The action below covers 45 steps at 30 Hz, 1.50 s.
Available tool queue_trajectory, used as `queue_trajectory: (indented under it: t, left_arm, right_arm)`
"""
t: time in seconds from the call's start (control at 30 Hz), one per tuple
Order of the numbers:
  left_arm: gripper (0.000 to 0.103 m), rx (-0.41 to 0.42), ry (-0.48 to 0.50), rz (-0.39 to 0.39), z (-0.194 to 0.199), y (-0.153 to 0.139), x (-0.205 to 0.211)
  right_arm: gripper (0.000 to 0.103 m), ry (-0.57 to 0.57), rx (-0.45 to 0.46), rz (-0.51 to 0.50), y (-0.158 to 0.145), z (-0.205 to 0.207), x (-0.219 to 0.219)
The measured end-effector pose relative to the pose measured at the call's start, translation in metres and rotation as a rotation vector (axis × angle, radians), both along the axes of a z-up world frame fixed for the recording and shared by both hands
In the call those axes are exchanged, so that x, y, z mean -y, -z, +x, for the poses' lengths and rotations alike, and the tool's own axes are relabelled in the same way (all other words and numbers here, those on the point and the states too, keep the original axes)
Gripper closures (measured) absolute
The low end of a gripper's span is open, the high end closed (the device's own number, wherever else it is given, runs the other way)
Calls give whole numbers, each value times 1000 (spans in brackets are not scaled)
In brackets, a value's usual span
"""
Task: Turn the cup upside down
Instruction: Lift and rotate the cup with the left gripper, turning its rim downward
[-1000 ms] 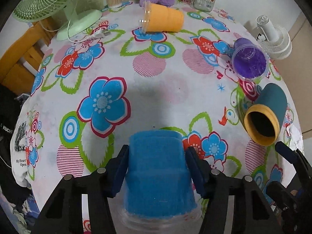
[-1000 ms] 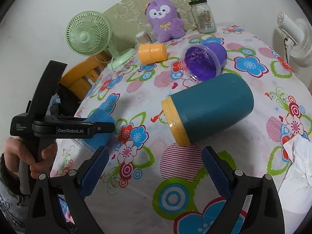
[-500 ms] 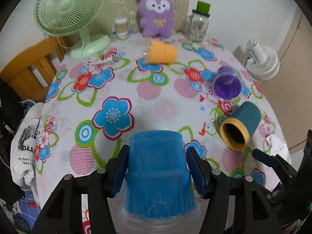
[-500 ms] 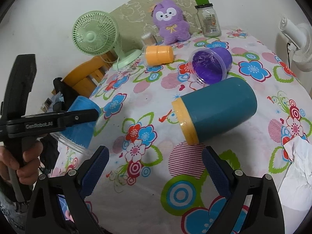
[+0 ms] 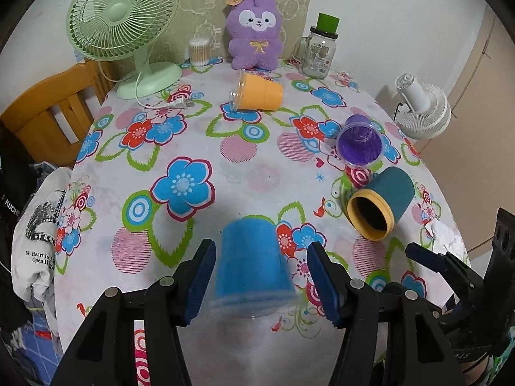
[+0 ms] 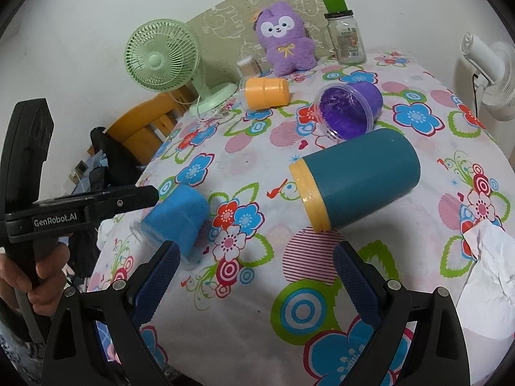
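A blue cup (image 5: 254,259) sits between the parted pads of the left hand-held gripper (image 5: 259,276), no longer gripped: gaps show on both sides of it. Its closed base points away from the hand-held gripper and its clear rim faces back toward the camera. From the right wrist view the blue cup (image 6: 175,215) appears tilted at the near edge of the worktop (image 6: 257,167), base up and forward, the rim low on the flowered cloth; whether it has settled is hard to tell. The right hand-held gripper (image 6: 254,273) is open and empty, hovering over the cloth with a teal cup (image 6: 360,180) lying on its side just ahead. The main risk, as a judgement: the cup is light and close to the edge, so if it lands on one side of its rim it could tip back, roll, or drop off the worktop toward the person. A pad brushing it as the left hand-held gripper pulls away could also topple it. Compared with half a second ago, the left pads, then clamped on the cup's sides, have spread apart, and the cup has moved forward out of the grip. The right hand-held gripper has barely shifted.
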State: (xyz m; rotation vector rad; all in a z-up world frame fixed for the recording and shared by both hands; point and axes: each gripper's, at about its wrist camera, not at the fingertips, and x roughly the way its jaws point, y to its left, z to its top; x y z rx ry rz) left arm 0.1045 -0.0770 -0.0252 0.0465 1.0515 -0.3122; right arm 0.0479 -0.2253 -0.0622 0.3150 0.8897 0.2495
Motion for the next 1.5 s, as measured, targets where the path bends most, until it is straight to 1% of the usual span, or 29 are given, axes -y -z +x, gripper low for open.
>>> queue_trajectory:
  t: [0.1,0.13,0.17,0.2,0.3,0.37,0.43,0.5,0.53,0.6,0.7,0.83,0.93,1.13,1.5]
  left_arm:
    - [41,-24,4,6,6,4,3]
    - [40,-33,6,9,11,6,4]
    - [36,-49,9,20,18,9,5]
    - [35,-72,12,38,25,12,7]
    - [35,-152,26,108,46,29,14]
    - [35,-197,45,128,53,39,18]
    - [38,-218,60,143,58,46,23]
    - [48,-235,69,137,60,50,26]
    - [48,-241,68,131,62,51,27]
    - [48,-226,63,126,62,49,27]
    - [48,-191,58,91,58,39,27]
    - [48,-96,44,44,44,16,21]
    - [48,-35,27,30,32,1,18]
    - [48,60,-2,10,11,-22,11]
    - [48,136,-12,27,-19,-36,10]
  right_arm:
    - [6,3,-5,4,2,0,1]
    - [6,4,-7,4,2,0,1]
    - [6,4,-8,3,3,0,1]
    - [6,5,-8,2,4,-1,2]
    - [6,15,-12,0,7,-1,5]
    - [6,26,-16,4,9,-1,10]
    - [6,41,-23,10,12,1,16]
    - [6,49,-29,15,14,2,19]
    - [6,51,-31,16,15,3,21]
    - [6,48,-31,15,15,4,21]
    - [6,41,-32,15,16,5,19]
    - [6,29,-27,14,15,5,15]
    - [6,22,-22,12,12,4,12]
    - [6,6,-4,2,5,-2,5]
    - [6,-5,12,-5,-2,-10,1]
